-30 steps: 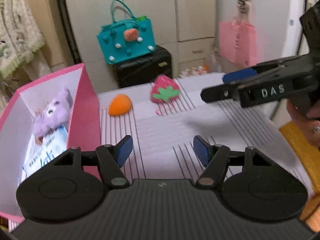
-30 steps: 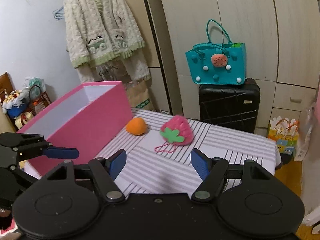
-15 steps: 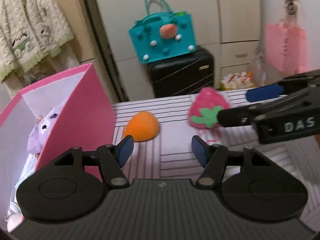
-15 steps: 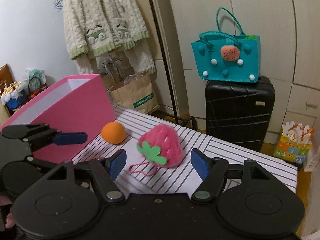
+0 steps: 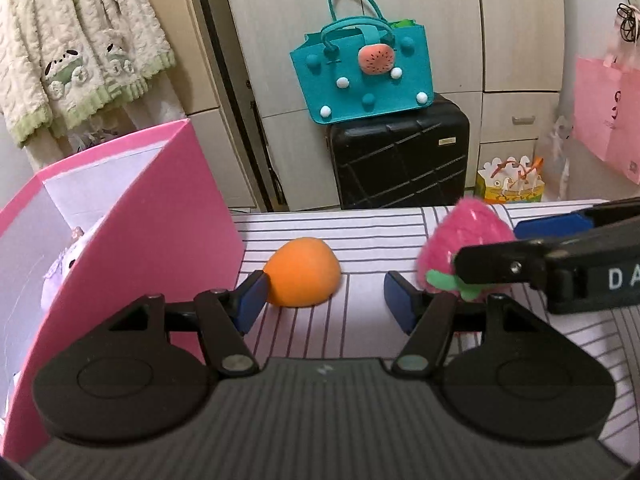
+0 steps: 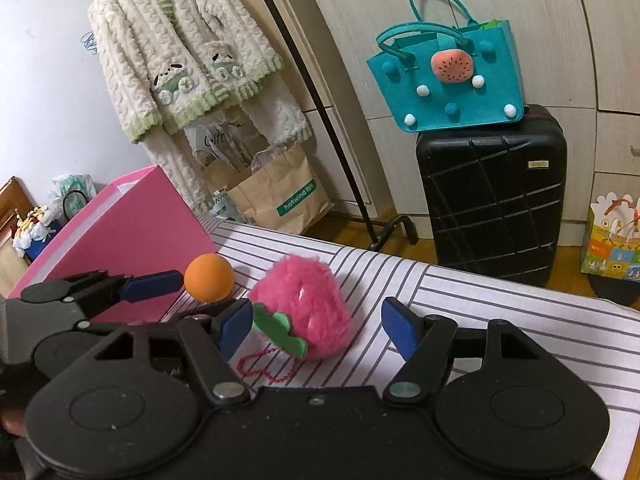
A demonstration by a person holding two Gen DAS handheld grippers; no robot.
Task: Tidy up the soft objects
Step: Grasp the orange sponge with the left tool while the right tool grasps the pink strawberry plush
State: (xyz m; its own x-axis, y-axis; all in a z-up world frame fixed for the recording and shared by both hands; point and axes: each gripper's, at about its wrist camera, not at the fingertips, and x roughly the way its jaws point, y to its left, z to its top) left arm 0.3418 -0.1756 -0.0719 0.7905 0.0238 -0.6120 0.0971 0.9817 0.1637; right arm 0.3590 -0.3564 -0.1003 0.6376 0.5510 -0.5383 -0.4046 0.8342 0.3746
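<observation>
Progress is judged as partial. One soft item, a purple plush toy (image 5: 66, 258), is already seen inside the pink box (image 5: 160, 232), which stands at the 9 o'clock edge of the striped desk (image 5: 360, 232). Two soft items are left outside it on the desk: an orange soft ball (image 5: 302, 272) just beside the box wall, and a pink plush strawberry (image 6: 304, 308) near it at the ball's 3 o'clock.

The left gripper (image 5: 324, 300) is held with its fingers parted about halfway. The ball is seen in the gap at the 12 o'clock side, with the left finger pad (image 5: 250, 300) at or near its edge; no squeeze is visible and nothing is gripped.

The right gripper (image 6: 316, 328) is likewise held half open. The strawberry is framed between its fingers, with the left pad close to the green leaf; the right pad is clear of it, so the item is not yet held.

Remaining work, as judged: both items are to be grasped, lifted over the box wall and released inside.
</observation>
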